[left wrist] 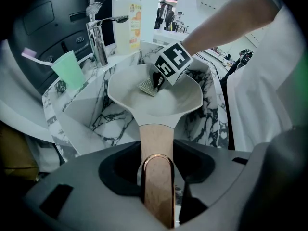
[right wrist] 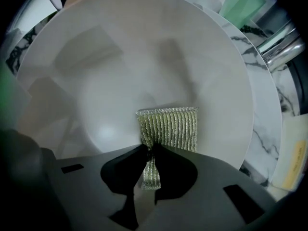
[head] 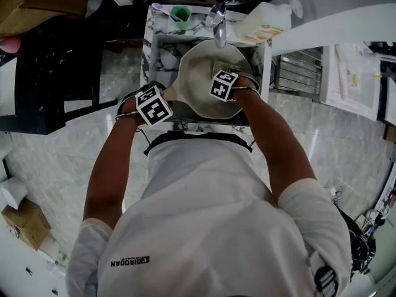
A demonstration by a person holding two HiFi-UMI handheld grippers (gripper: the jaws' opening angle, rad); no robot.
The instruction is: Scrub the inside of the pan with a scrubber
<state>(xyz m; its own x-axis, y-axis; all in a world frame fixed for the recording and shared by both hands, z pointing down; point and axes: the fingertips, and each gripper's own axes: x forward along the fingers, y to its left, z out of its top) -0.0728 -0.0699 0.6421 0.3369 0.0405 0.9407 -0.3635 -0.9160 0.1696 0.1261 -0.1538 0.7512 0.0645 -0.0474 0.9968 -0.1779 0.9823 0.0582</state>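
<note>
A pale cream pan (head: pixel 201 82) sits in the marble sink (head: pixel 162 49), its wooden handle (left wrist: pixel 155 143) pointing toward me. My left gripper (left wrist: pixel 157 177) is shut on that handle and holds the pan (left wrist: pixel 159 102). My right gripper (right wrist: pixel 150 170) is shut on a ribbed greenish scrubber (right wrist: pixel 171 127), which lies flat against the pan's inner floor (right wrist: pixel 115 81). From the left gripper view, the right gripper (left wrist: pixel 159 83) presses the scrubber (left wrist: pixel 147 87) into the bowl. In the head view, the right gripper's marker cube (head: pixel 223 85) is over the pan and the left gripper's cube (head: pixel 153 104) is at its near-left.
A chrome tap (head: pixel 218 18) overhangs the back of the sink. A green cup (left wrist: pixel 69 68) with a toothbrush stands on the left ledge. A bottle of yellow liquid (left wrist: pixel 128 19) stands behind the tap. A dish rack (head: pixel 301 72) lies to the sink's right.
</note>
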